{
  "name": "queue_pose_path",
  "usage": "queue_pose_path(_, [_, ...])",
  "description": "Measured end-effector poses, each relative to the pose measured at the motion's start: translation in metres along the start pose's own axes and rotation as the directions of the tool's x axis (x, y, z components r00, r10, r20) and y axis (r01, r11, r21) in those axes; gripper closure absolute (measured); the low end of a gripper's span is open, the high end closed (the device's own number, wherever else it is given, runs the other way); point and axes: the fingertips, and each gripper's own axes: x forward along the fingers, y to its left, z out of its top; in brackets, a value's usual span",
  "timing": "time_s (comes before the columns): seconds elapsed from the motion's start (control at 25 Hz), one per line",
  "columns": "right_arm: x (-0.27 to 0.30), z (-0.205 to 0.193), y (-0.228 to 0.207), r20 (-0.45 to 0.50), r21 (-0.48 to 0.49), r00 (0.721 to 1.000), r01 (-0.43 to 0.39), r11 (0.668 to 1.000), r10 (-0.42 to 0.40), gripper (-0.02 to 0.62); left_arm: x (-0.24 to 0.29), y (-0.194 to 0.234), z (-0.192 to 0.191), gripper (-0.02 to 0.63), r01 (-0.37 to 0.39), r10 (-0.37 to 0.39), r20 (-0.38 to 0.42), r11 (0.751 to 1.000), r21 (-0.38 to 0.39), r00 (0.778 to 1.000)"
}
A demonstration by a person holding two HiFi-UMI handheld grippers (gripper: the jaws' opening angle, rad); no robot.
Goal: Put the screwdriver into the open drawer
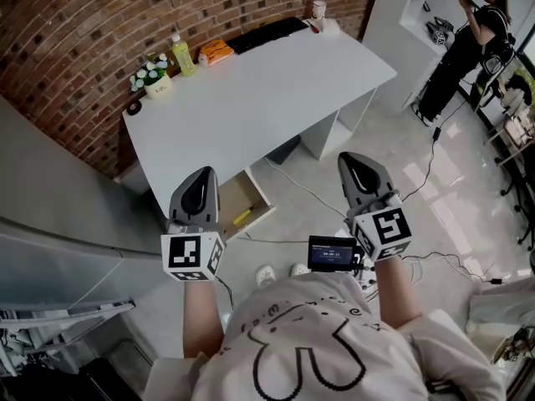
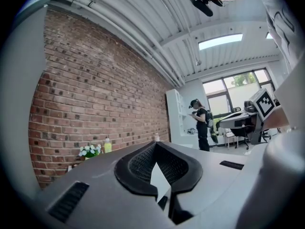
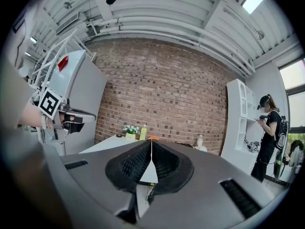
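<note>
A white table (image 1: 267, 98) is standing against a brick wall (image 1: 84, 23). Flowers (image 1: 150, 75), a yellow bottle (image 1: 182, 55) and an orange pack (image 1: 216, 53) are sitting on it.

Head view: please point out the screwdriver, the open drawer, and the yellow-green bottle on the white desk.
screwdriver (image 1: 242, 216), head view, on its yellow handle.
open drawer (image 1: 231, 192), head view, on its bare floor.
yellow-green bottle (image 1: 182, 58), head view, on the middle of its body.

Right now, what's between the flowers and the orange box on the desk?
A yellow bottle stands between the flowers and the orange box. The head view shows it best.
</note>
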Motion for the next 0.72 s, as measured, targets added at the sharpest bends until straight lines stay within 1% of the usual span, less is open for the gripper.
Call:
queue_pose_path(0.16, [-0.001, 0.006, 0.001, 0.033, 0.015, 0.999, 0.003, 1.0, -0.004, 0.574, -0.002, 0.002, 0.005, 0.594, -0.009, 0.009, 0.019, 1.0, 0.015, 1.0])
queue_pose_path(0.32, [0.0, 0.009, 0.003, 0.052, 0.014, 0.999, 0.005, 1.0, -0.006, 0.574, -0.001, 0.004, 0.003, 0.594, -0.013, 0.013, 0.017, 0.999, 0.037, 1.0])
queue_pose_path(0.56, [0.003, 0.014, 0.003, 0.066, 0.013, 0.998, 0.011, 1.0, -0.012, 0.577, -0.001, 0.007, 0.011, 0.594, -0.006, 0.004, 0.041, 0.999, 0.044, 0.999])
queue_pose_path(0.72, [0.003, 0.014, 0.003, 0.067, 0.021, 0.998, 0.004, 1.0, -0.005, 0.577, -0.001, 0.007, 0.017, 0.594, -0.004, 0.001, 0.068, 0.999, 0.034, 0.998])
